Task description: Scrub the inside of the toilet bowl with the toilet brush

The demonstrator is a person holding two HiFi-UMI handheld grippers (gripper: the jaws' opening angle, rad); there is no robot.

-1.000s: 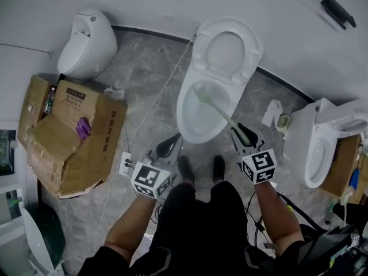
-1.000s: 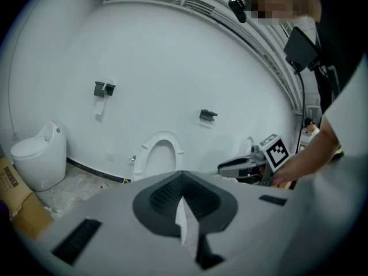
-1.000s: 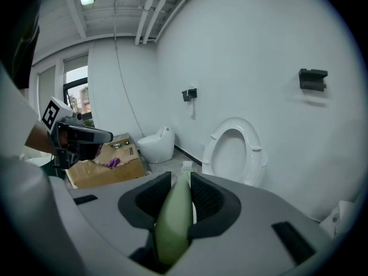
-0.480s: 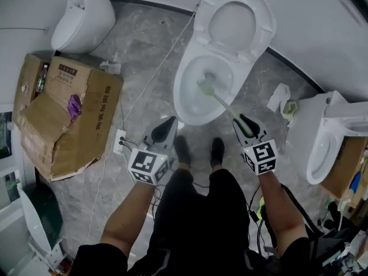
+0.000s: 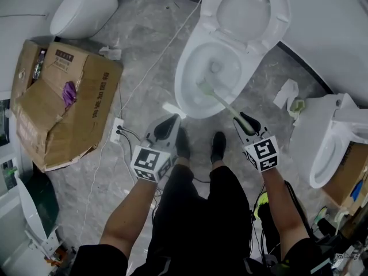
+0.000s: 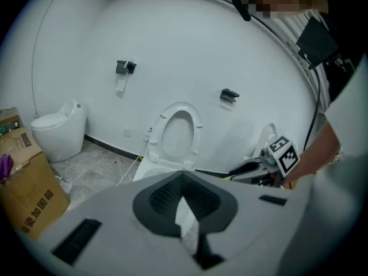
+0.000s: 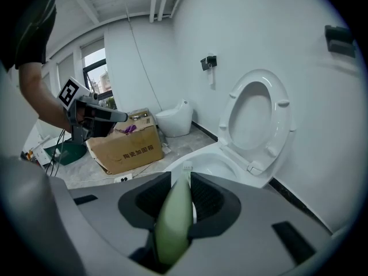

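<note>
while the right gripper point(image 5: 242, 121) clamps the toilet brush point(image 5: 221, 103) in the toilet bowl point(image 5: 183, 88), left gripper point(image 5: 169, 125) closed, grey marble floor point(image 5: 144, 36)

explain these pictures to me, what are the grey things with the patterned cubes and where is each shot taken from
There is no robot here. A person holds a two-jaw gripper in each hand, and each patterned cube is part of its gripper. The head view comes from a camera on the person's head, looking down at the floor. The two gripper views come from cameras riding on the grippers, looking along their jaws. The right gripper is shut on a green brush, whose head is inside the open toilet. The left gripper has its jaws together and holds nothing. A cardboard box sits on the floor to the left.
</note>
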